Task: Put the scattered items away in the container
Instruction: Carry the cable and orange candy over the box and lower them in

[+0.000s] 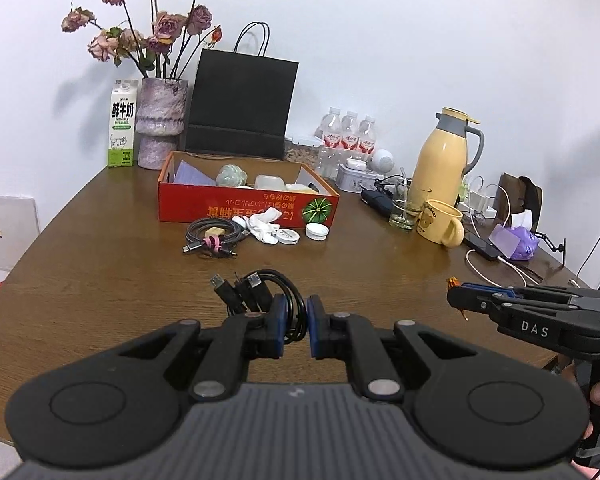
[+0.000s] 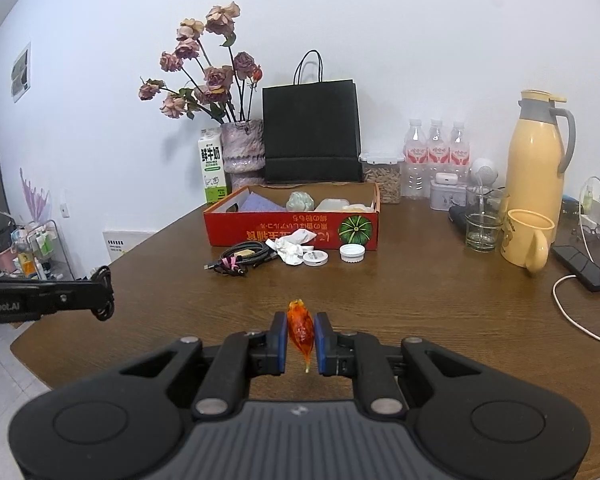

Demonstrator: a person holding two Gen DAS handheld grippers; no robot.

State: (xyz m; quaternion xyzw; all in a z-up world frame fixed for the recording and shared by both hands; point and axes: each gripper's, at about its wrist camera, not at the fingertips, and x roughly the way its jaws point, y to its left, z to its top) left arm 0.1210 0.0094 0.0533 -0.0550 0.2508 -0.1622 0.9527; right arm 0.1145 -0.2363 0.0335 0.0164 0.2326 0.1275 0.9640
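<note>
While both loads are carried well short of the red box (image 1: 248,208), several slips can be foreseen. The left gripper (image 1: 296,320) is pinched on a coiled black cable (image 1: 260,292), with only a few strands of the loop caught between the pads; the plugs and the rest of the coil hang free ahead of the fingers. If the coil is swung or jolted, strands may be pulled out of the pinch, or the loop may unwind and be dragged across the worktop (image 1: 100,280).

The right gripper (image 2: 300,340) is pressed together on a small orange wrapped sweet (image 2: 300,328), held above the worktop. Its glossy wrapper looks slick, and it is held only at its middle, so it may be squeezed out sideways or dropped if the grip is eased too soon.

The box stands at the far side, already partly filled with a pale green lump (image 1: 231,175) and pale containers. Just in front of its near wall lie a grey braided cable (image 1: 216,236), a crumpled white tissue (image 1: 262,220), a round white case (image 1: 287,236) and a white bottle cap (image 1: 318,231). Should either load be released before the near wall is cleared, it would land among these instead. A low approach could also knock them, or nudge the box towards the vase (image 1: 160,124) and the black bag (image 1: 240,108) behind it. The glass (image 2: 482,224) and yellow mug (image 2: 528,240) stand off to the right and might be clipped by a wide swing.
</note>
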